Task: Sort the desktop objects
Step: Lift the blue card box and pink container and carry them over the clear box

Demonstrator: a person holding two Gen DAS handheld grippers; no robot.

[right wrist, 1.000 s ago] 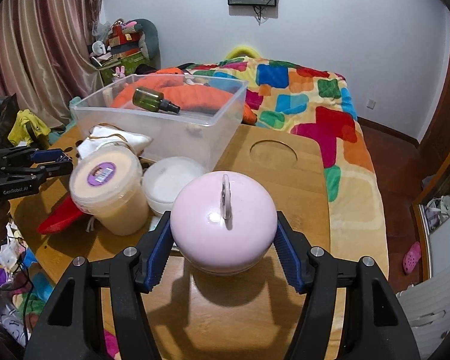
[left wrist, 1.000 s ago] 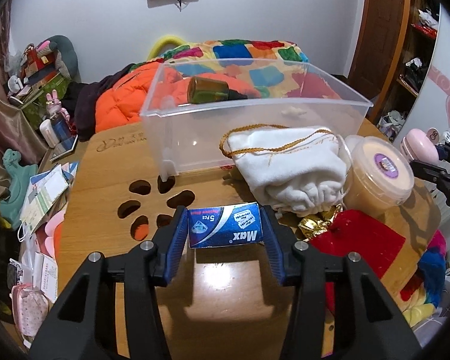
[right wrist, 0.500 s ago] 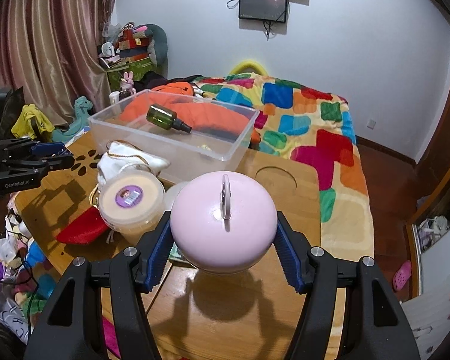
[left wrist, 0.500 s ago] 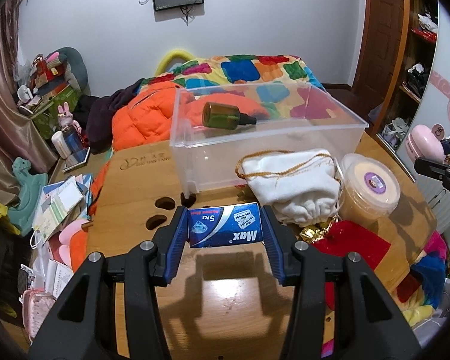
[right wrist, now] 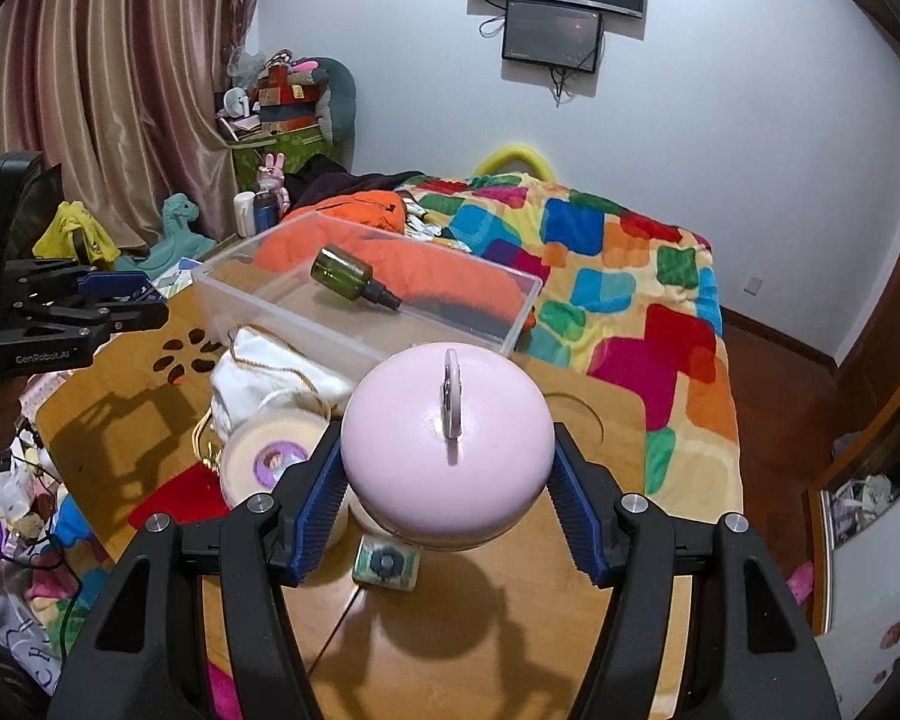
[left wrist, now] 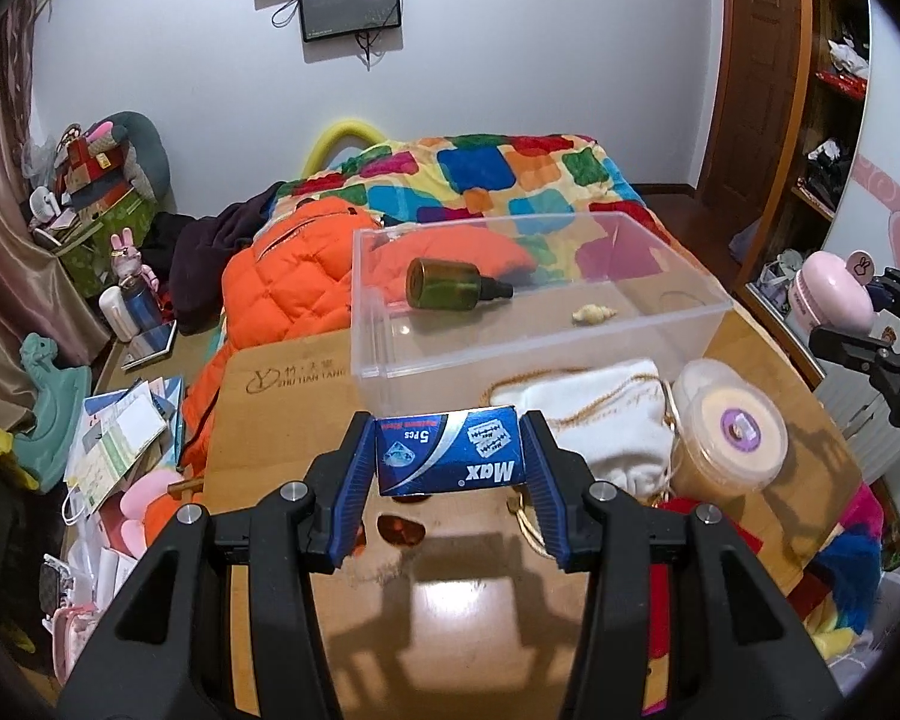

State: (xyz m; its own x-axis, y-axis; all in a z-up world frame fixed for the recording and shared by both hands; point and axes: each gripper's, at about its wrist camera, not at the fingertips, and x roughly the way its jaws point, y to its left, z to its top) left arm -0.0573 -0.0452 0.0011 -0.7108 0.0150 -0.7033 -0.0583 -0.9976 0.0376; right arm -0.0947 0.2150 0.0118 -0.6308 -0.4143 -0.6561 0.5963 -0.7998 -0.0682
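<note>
My left gripper [left wrist: 447, 456] is shut on a blue razor blade box [left wrist: 448, 453] and holds it high above the wooden table [left wrist: 282, 396], in front of a clear plastic bin [left wrist: 534, 354]. The bin holds a green dropper bottle [left wrist: 450, 284] and a small shell [left wrist: 594, 315]. My right gripper [right wrist: 447, 459] is shut on a round pink case [right wrist: 447, 441] with a metal loop, held above the table's right part [right wrist: 576, 552]. The bin also shows in the right wrist view [right wrist: 366, 330], to the far left. The pink case shows at the right edge of the left wrist view [left wrist: 831, 294].
On the table lie a white drawstring pouch [left wrist: 606, 426], a lidded cream tub [left wrist: 729, 441], a red pouch [right wrist: 177, 495] and a small green card [right wrist: 387, 564]. A bed with a colourful quilt [right wrist: 618, 276] and an orange jacket [left wrist: 282, 276] is behind. Clutter covers the floor at the left [left wrist: 114, 438].
Both grippers have risen and pulled back from the table with their objects still held. The bin and table items now look lower and farther away.
</note>
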